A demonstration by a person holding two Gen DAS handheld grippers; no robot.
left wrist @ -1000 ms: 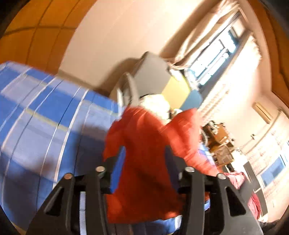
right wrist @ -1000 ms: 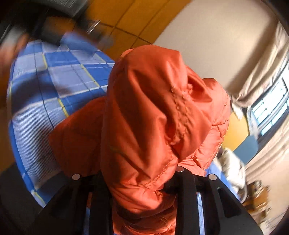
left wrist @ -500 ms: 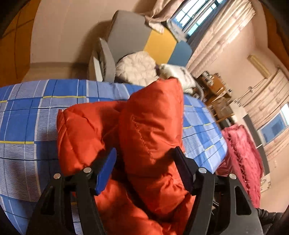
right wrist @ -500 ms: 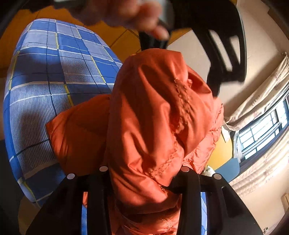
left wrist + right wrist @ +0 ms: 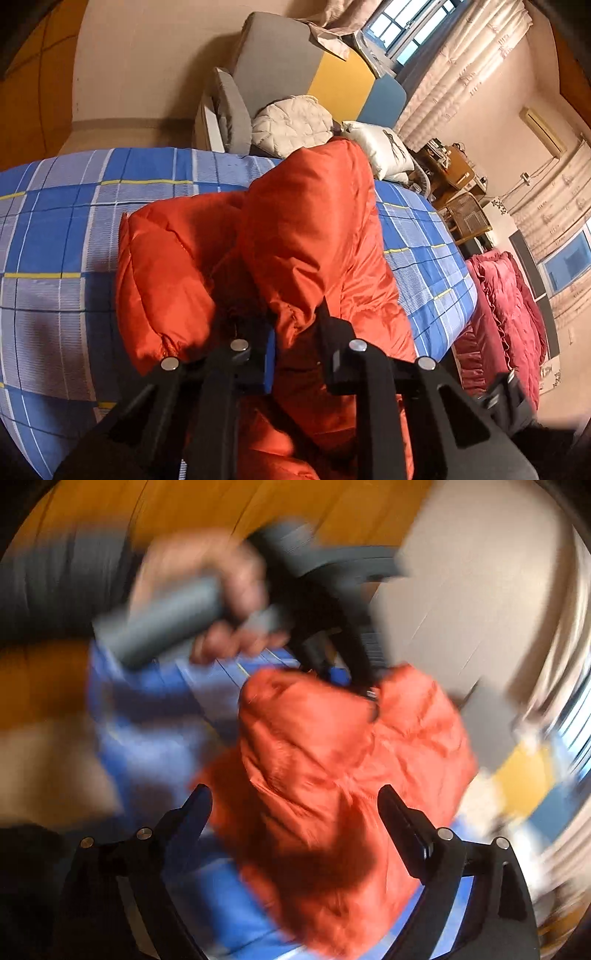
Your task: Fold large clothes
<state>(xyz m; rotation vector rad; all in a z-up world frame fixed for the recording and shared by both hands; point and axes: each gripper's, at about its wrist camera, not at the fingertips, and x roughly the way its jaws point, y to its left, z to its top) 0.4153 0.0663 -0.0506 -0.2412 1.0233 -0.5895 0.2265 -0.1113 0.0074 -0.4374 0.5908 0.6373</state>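
Observation:
An orange puffer jacket [image 5: 310, 236] lies bunched on a bed with a blue plaid cover [image 5: 55, 229]. In the left wrist view my left gripper [image 5: 297, 343] is closing, and its jaws pinch a raised fold at the jacket's near edge. The right wrist view is blurred. There my right gripper [image 5: 295, 805] is opening wide above the jacket [image 5: 332, 760], and its pads touch no fabric. A person's hand [image 5: 207, 590] holds the left gripper [image 5: 354, 686] with its tips down in the jacket's far side.
Beyond the bed stands a grey, yellow and blue sofa [image 5: 280, 62] with a white quilted jacket [image 5: 291, 122] and a pillow [image 5: 380, 147]. A red blanket [image 5: 506, 306] lies past the bed's right edge. Wooden furniture [image 5: 454, 173] and curtained windows [image 5: 399, 33] fill the back.
My left jaws closed from wide apart onto a fold of the jacket. My right gripper let go of the jacket, opened wide and pulled back from it.

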